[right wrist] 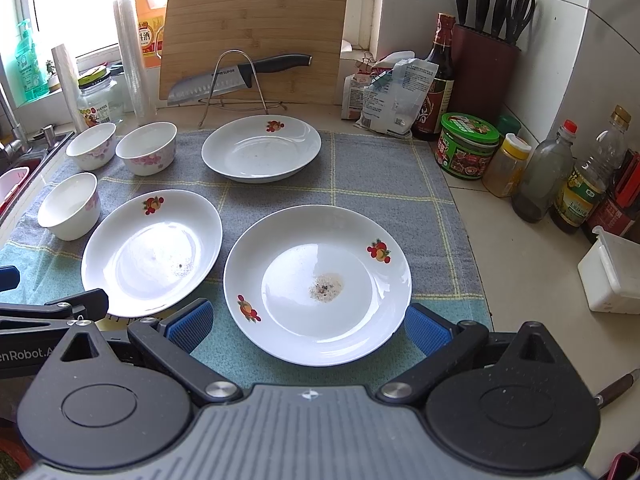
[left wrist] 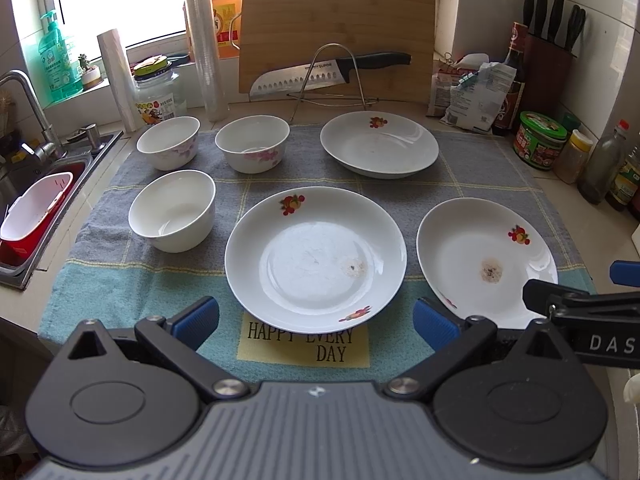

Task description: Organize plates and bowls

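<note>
Three white plates with fruit prints lie on a grey-green cloth (left wrist: 472, 168): a near middle plate (left wrist: 316, 258) (right wrist: 152, 252), a near right plate (left wrist: 484, 260) (right wrist: 318, 284) and a far plate (left wrist: 379, 144) (right wrist: 261, 148). Three white bowls stand at the left: two at the back (left wrist: 169, 142) (left wrist: 253, 143) and one nearer (left wrist: 173, 209) (right wrist: 70, 205). My left gripper (left wrist: 316, 322) is open and empty, just before the middle plate's near rim. My right gripper (right wrist: 306, 330) is open and empty, its fingers either side of the right plate's near rim.
A sink (left wrist: 44, 184) with a red-white basket lies left. A cutting board (left wrist: 336, 32) and a knife (left wrist: 328, 72) on a wire rack stand behind the cloth. Bottles and jars (right wrist: 560, 172), a knife block (right wrist: 484, 68) and a white box (right wrist: 612, 272) line the right side.
</note>
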A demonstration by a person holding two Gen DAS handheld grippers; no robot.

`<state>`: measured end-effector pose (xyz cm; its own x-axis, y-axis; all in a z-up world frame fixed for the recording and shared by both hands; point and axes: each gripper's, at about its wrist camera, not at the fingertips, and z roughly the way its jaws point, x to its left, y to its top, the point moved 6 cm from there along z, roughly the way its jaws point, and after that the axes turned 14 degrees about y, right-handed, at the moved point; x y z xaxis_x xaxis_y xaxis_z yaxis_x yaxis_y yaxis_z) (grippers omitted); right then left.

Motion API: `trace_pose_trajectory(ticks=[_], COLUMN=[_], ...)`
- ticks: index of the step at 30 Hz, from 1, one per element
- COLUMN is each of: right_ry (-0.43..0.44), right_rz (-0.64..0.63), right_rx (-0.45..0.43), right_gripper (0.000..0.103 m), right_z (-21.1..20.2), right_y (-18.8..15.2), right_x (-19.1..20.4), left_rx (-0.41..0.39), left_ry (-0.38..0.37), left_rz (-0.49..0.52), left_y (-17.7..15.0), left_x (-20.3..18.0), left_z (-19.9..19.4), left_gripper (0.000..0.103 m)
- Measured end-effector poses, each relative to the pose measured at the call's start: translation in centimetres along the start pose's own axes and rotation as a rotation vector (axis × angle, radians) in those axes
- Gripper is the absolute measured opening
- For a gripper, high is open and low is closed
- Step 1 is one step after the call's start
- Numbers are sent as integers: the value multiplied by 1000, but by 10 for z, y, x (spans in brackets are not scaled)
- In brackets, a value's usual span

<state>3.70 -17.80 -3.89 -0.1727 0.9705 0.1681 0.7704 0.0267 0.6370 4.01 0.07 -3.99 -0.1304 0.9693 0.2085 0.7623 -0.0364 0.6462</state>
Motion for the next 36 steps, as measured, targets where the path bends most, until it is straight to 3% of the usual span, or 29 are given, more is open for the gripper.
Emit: trace_pose_trajectory(ticks=[23,31,36], right_ry=[-23,11,3], right_rz=[1,-5,-14], right_rx=[-6,-61,-88], right_gripper=[103,103,103], right_z=[2,3,3], right_y=[3,3,0], right_x=[3,1,-3], left_rx=[-20,-66,-140], left_ry=[-49,-131,-175], left_rz=[16,43,68], left_y=[4,7,9], left_x=[0,-3,-7], left_z=[7,13,16], left_gripper=[102,102,102])
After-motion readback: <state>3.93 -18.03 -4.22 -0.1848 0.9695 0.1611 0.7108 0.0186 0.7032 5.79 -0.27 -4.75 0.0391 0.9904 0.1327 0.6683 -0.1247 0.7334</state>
